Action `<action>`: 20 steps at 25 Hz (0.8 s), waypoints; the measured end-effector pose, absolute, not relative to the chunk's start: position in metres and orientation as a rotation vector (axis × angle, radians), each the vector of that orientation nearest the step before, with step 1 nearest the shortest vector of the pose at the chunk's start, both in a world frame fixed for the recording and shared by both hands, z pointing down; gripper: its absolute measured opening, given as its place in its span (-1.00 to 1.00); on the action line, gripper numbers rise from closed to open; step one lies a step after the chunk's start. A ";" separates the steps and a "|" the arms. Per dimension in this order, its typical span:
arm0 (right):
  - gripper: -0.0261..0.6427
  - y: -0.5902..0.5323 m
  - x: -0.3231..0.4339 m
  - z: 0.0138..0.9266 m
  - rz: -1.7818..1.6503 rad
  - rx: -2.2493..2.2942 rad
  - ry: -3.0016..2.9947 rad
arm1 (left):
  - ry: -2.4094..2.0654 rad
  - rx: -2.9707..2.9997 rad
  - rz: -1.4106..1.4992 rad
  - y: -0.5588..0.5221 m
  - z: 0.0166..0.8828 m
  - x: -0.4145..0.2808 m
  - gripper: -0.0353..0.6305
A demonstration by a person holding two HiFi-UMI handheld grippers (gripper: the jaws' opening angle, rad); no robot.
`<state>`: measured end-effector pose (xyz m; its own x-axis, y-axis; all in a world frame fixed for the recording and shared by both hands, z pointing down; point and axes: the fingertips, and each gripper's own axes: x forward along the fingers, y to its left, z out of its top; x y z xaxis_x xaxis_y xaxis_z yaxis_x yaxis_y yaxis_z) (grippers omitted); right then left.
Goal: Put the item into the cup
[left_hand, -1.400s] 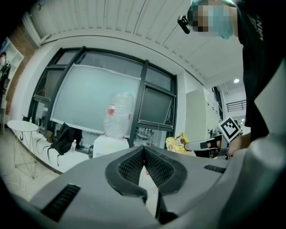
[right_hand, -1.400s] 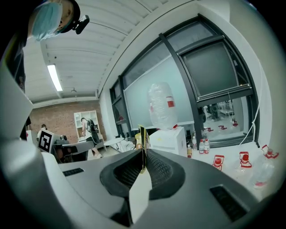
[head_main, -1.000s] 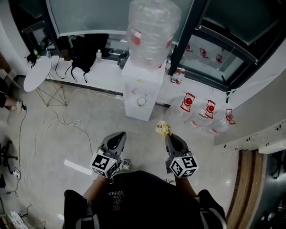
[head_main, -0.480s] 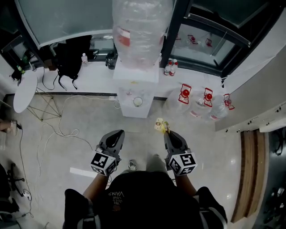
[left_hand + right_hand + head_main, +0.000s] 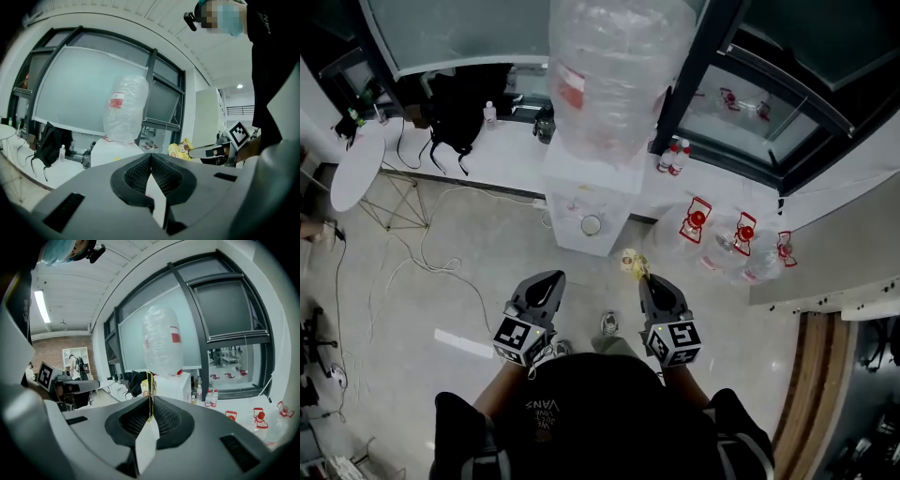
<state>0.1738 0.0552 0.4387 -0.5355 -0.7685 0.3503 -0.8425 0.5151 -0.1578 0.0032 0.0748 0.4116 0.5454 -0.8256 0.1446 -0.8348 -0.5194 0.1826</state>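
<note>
In the head view my right gripper (image 5: pixel 643 278) is shut on a small yellow packet (image 5: pixel 630 262) that sticks out past its tips. The right gripper view shows that packet (image 5: pixel 149 386) edge-on between the closed jaws (image 5: pixel 151 405). My left gripper (image 5: pixel 551 279) is shut with nothing in it, its jaws (image 5: pixel 151 157) pressed together. A white cup (image 5: pixel 592 225) stands in the front recess of the white water dispenser (image 5: pixel 581 183), ahead of both grippers and apart from them. The left gripper view catches the packet (image 5: pixel 178 149) at its right.
A big clear water bottle (image 5: pixel 614 75) tops the dispenser. Spare jugs with red caps (image 5: pixel 712 234) lie to its right, small bottles (image 5: pixel 673 159) on the white ledge behind. A black backpack (image 5: pixel 464 108), a round white table (image 5: pixel 356 169) and floor cables (image 5: pixel 441 267) are at the left.
The dispenser and cup sit slightly nearer in the head view. Both grippers keep their pose, the right one still holding the yellow packet.
</note>
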 end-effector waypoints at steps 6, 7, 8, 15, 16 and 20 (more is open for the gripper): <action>-0.76 0.000 0.194 0.450 0.391 1.219 -2.545 | -1.501 2.497 0.079 0.032 0.431 0.027 -0.84; -0.76 -0.007 0.196 0.454 0.388 1.196 -2.549 | -1.520 2.483 0.085 0.026 0.435 0.030 -0.84; -0.76 -0.014 0.199 0.459 0.386 1.171 -2.552 | -1.540 2.468 0.089 0.021 0.438 0.033 -0.84; -0.76 -0.050 0.201 0.482 0.348 1.052 -2.530 | -1.610 2.420 0.072 -0.014 0.450 0.041 -0.84; -0.76 -0.054 0.197 0.483 0.350 1.051 -2.525 | -1.605 2.423 0.068 -0.021 0.450 0.039 -0.84; -0.76 -0.065 0.175 0.489 0.359 1.063 -2.494 | -1.555 2.440 0.060 -0.039 0.451 0.025 -0.84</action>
<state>0.1746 -0.0654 0.4889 -0.6288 -0.6278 0.4589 -0.7318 0.6773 -0.0762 0.0249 -0.0391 0.4506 0.4303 -0.8873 0.1661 -0.8974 -0.4007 0.1845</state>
